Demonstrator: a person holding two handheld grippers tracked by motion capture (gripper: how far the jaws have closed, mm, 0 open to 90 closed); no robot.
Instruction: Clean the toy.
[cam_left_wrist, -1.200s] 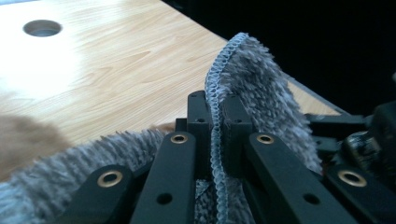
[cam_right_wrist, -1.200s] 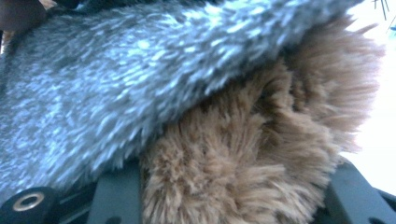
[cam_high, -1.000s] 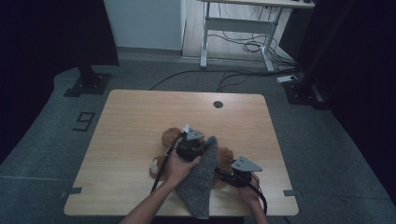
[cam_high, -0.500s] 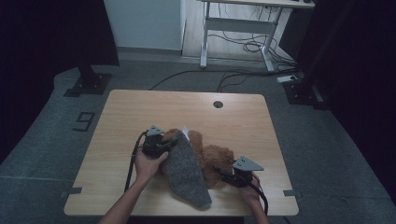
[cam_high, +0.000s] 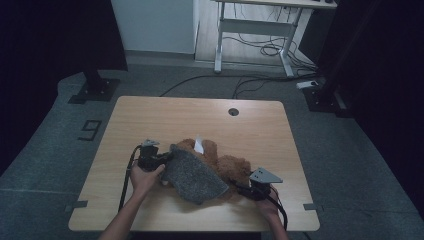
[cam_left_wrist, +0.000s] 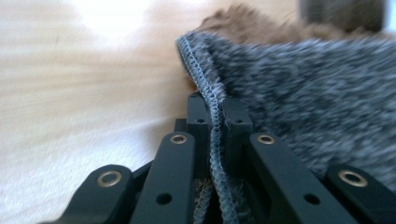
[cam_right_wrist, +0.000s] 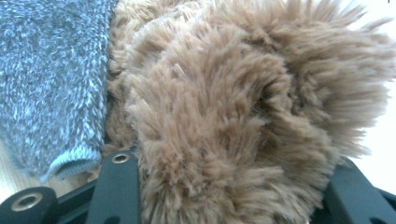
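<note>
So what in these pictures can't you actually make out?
- Plush toy: high view, the grey cloth covers much of it, so its shape is unclear.
- Right gripper: right gripper view, brown fur buries the jaw tips; grip uncertain.
- White tag: high view, too small to read.
- Cloth's far end: left gripper view, blurred.

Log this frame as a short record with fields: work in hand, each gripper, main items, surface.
work: grey knitted cloth being laid over brown plush toy
left gripper: shut on the cloth's stitched edge
right gripper: jaws either side of the toy's fur; grip cannot be told
cloth position: over the toy's left part
surface: wooden table
</note>
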